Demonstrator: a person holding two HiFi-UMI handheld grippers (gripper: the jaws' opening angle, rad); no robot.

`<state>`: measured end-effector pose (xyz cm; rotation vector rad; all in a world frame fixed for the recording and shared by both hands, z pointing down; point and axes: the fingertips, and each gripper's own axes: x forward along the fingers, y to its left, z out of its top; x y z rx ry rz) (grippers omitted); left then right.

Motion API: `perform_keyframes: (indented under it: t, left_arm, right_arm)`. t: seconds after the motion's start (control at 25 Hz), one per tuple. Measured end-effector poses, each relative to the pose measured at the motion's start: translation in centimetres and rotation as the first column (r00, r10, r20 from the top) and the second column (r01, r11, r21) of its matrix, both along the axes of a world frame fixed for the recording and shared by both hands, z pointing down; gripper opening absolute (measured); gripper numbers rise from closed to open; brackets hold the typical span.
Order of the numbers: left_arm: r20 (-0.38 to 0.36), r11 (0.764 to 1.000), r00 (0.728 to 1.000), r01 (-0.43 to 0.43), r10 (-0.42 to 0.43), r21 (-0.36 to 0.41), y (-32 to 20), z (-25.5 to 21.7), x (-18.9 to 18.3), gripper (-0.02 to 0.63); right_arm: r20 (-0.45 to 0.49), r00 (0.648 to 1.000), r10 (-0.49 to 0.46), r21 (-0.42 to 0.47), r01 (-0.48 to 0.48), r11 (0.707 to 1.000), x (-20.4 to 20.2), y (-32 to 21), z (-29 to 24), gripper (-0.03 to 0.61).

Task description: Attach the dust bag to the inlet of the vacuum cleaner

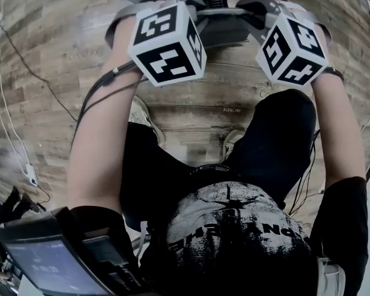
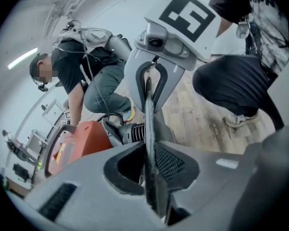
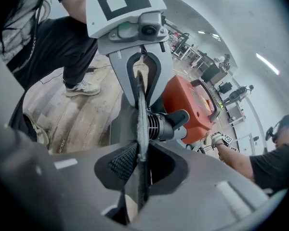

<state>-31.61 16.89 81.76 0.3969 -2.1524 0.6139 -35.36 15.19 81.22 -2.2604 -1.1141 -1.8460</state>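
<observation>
The left claw (image 2: 148, 162) is pressed together on the thin edge of a flat grey felt dust bag (image 2: 147, 109), and the right claw (image 3: 138, 162) pinches the same bag from the opposite side. The bag hangs stretched between them above the wooden plank floor (image 3: 77, 114), just in front of the black ribbed inlet (image 3: 159, 124) of the orange plastic vacuum cleaner (image 3: 190, 105). Both grips look shallow, so uneven pulling could slip the edge free or skew the bag's opening off the inlet.

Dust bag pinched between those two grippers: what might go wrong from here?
The left gripper and right gripper each pinch only a thin edge of the dust bag; it may slip free. Another person's hand is close to the orange vacuum cleaner, so a collision seems possible.
</observation>
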Motion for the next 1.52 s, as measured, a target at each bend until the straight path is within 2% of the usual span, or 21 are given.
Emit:
perform_keyframes:
  t: [0.08,0.12,0.4,0.56,0.6,0.72,0.84,0.92,1.2,1.28,1.36,1.52]
  left_arm:
    - [-0.008,0.998,1.000,-0.024,0.024,-0.054,0.0,-0.2,0.1,0.061]
    - [-0.007,0.998,1.000,-0.024,0.024,-0.056,0.0,-0.3,0.1,0.060]
    - [0.008,0.998,0.999,0.043,-0.043,0.039,0.4,0.7,-0.3,0.066]
    - [-0.003,0.998,1.000,0.010,-0.011,-0.062,0.8,0.4,-0.1,0.063]
    - [0.000,0.998,1.000,0.015,-0.015,-0.062,0.9,0.3,-0.1,0.063]
    - [0.001,0.998,0.998,0.064,-0.064,0.025,1.3,0.5,-0.2,0.063]
    - [-0.016,0.984,0.994,0.108,-0.107,0.141,1.5,1.0,-0.4,0.063]
    - [-0.024,0.978,0.993,0.119,-0.116,0.173,1.7,1.1,-0.6,0.058]
    - [-0.025,0.988,0.994,0.106,-0.104,0.111,1.3,0.7,-0.3,0.074]
    - [-0.026,0.987,0.994,0.109,-0.107,0.115,1.3,0.8,-0.2,0.097]
    - [-0.031,0.986,0.994,0.112,-0.109,0.121,1.5,1.4,-0.2,0.126]
    - [-0.023,0.986,0.994,0.105,-0.103,0.127,1.1,1.3,-0.5,0.174]
  right_arm:
    - [0.027,0.999,-0.031,-0.017,0.032,0.999,0.2,-0.1,-0.2,0.055]
    - [0.030,0.999,-0.039,-0.020,0.040,0.999,0.3,-0.1,-0.2,0.057]
    - [-0.041,0.998,0.036,0.044,-0.034,0.998,-0.2,0.8,0.8,0.058]
    - [0.013,1.000,-0.027,0.014,0.027,1.000,0.1,1.0,0.4,0.055]
    - [0.011,0.999,-0.030,0.010,0.030,0.999,0.1,1.0,0.4,0.055]
    - [-0.040,0.999,0.011,0.033,-0.010,0.999,0.0,1.3,0.8,0.057]
    - [-0.078,0.996,0.051,0.061,-0.046,0.997,-0.3,1.8,1.0,0.060]
    - [-0.076,0.996,0.055,0.054,-0.051,0.997,-0.4,1.9,1.0,0.060]
    - [-0.055,0.995,0.080,0.005,-0.080,0.997,-0.4,1.5,0.6,0.095]
    - [-0.061,0.995,0.079,0.017,-0.078,0.997,-0.3,1.5,0.8,0.119]
    - [-0.070,0.995,0.069,0.038,-0.066,0.997,0.0,1.8,1.5,0.186]
    - [-0.071,0.996,0.057,0.038,-0.055,0.998,0.3,1.9,1.7,0.199]
